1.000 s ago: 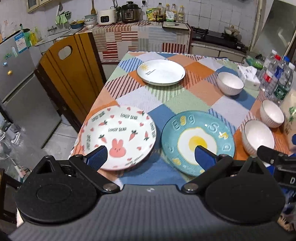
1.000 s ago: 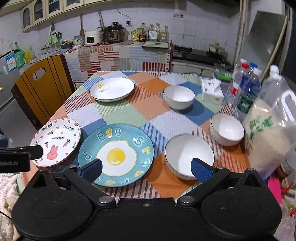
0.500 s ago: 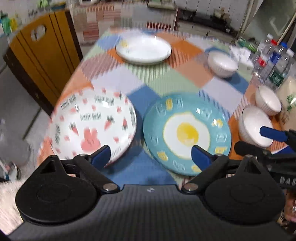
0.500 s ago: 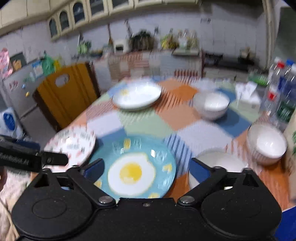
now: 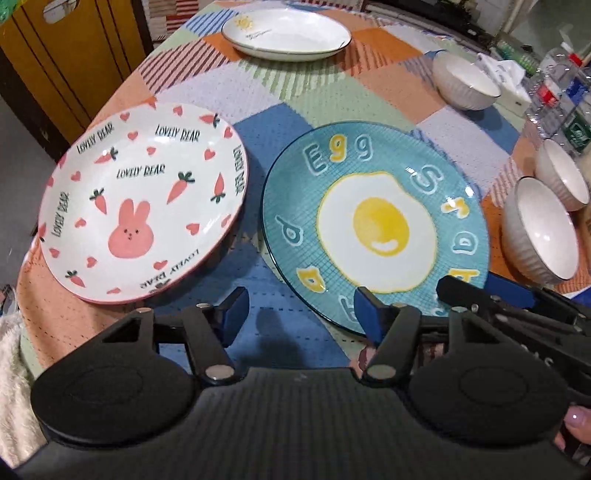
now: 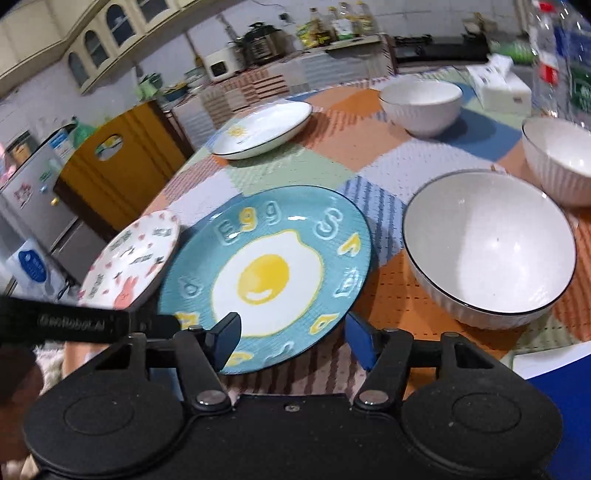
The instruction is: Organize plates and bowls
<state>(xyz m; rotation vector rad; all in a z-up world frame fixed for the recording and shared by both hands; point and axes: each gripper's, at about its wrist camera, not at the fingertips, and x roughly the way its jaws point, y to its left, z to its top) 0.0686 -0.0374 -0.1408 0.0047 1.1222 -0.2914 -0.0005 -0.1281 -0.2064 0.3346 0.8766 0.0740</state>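
Both grippers are coming down toward the near edge of the table, and their jaws are closing from the wide spread they had a second ago. The left gripper (image 5: 301,314) is now standing half spread, with nothing pinched: only the bare blue patch of the tablecloth (image 5: 280,325) is lying between its pads. The right gripper (image 6: 293,338) is also half spread and not pinching yet; the near rim of the egg plate (image 6: 266,277) is lying between its pads, but I cannot see the pads pressing on it.

Compared with a second ago, the plates are filling much more of both views. I judge this as the approach for the first pick, so no plate or bowl is stacked yet.

Taking the egg plate as landmark: the bunny plate (image 5: 142,203) is lying just beside it on its left, not touching. The left gripper is hanging over the gap between these two plates, at their near side, and its right pad is over the egg plate's near rim. The plain white plate (image 5: 286,33) is lying well beyond the egg plate. The nearest white bowl (image 6: 487,247) is standing just to its right, with two more bowls (image 5: 561,173) farther behind.
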